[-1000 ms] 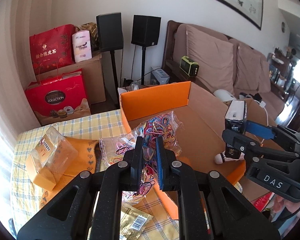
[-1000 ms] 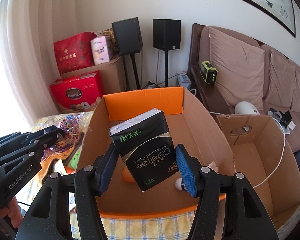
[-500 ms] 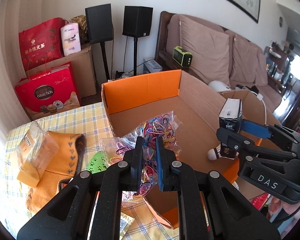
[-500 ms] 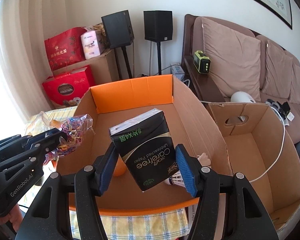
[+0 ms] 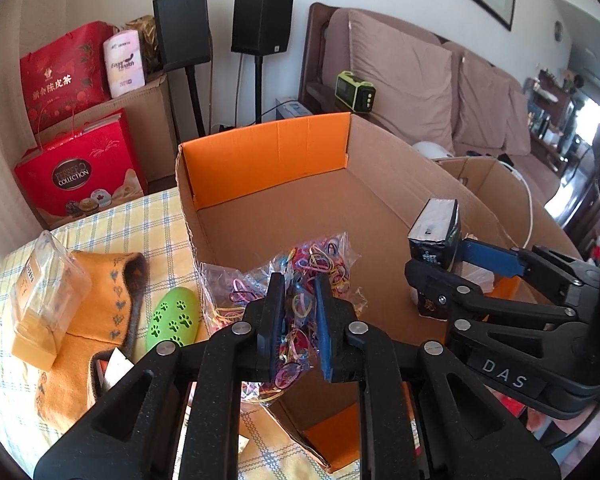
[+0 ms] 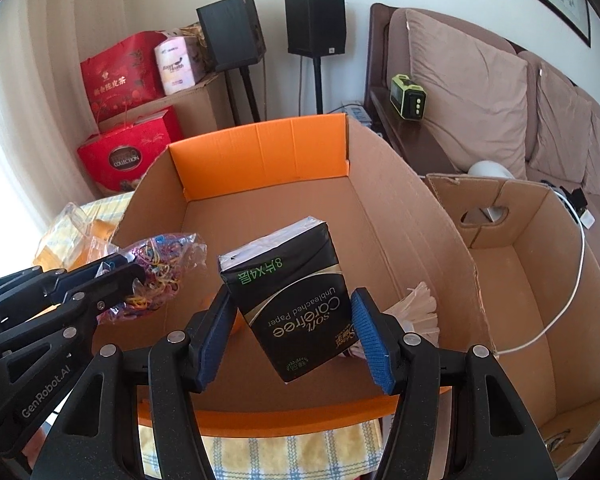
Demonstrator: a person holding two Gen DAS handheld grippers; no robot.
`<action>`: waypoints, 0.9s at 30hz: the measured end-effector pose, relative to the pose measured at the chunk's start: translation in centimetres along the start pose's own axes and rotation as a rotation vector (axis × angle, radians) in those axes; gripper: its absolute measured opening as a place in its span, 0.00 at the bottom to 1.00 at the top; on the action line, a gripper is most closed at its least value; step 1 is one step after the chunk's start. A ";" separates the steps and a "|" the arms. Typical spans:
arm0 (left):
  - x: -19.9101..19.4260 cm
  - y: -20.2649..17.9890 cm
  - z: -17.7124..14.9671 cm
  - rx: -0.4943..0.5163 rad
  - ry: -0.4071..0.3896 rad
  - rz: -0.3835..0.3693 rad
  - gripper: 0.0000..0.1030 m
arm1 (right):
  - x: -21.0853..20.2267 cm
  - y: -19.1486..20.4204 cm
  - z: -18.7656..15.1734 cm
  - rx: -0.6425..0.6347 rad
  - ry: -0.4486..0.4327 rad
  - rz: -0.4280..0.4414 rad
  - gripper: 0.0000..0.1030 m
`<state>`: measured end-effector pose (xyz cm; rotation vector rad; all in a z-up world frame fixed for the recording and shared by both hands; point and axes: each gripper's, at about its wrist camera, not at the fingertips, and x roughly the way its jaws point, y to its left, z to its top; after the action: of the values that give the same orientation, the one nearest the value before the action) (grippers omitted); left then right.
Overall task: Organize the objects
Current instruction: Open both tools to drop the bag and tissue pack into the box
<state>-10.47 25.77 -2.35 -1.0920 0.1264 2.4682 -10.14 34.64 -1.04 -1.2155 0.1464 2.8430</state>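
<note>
Over the near left corner of the open box (image 5: 380, 216), in the left wrist view, your left gripper (image 5: 297, 320) is clamped on a clear bag (image 5: 300, 276) of coloured rubber bands, held above the box wall. To its left, on the checked cloth (image 5: 160, 216), lie a green paw-print case (image 5: 174, 318), an orange slipper (image 5: 108, 292) and a clear packet (image 5: 44, 292). At right, your right gripper (image 5: 444, 276) grasps a black tissue pack (image 5: 436, 236) over the box.

In the right wrist view, your right gripper (image 6: 294, 332) pinches the tissue pack (image 6: 296, 296) between its blue pads (image 6: 372, 340), tilted, above the near end of the box (image 6: 380, 232). A white shuttlecock (image 6: 414, 312) lies on the box floor just behind the pack, to the right. Your left gripper (image 6: 118, 276) holds the bag (image 6: 156, 264) over the box's left wall. A second box (image 6: 540, 280) stands just right of the first.
</note>
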 end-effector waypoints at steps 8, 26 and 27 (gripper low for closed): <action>-0.3 0.3 -0.1 -0.024 -0.008 -0.035 0.41 | 0.4 -0.6 -0.3 0.016 0.014 -0.020 0.62; -2.8 3.3 0.6 -0.106 -0.069 -0.014 0.89 | -0.7 -0.2 0.3 0.022 -0.027 -0.037 0.73; -2.9 3.4 0.6 -0.108 -0.071 -0.012 0.90 | -0.9 -0.2 0.3 0.023 -0.030 -0.036 0.73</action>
<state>-10.62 21.84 -0.13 -1.0434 -0.0356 2.5252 -9.74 34.87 -0.23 -1.1584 0.1539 2.8188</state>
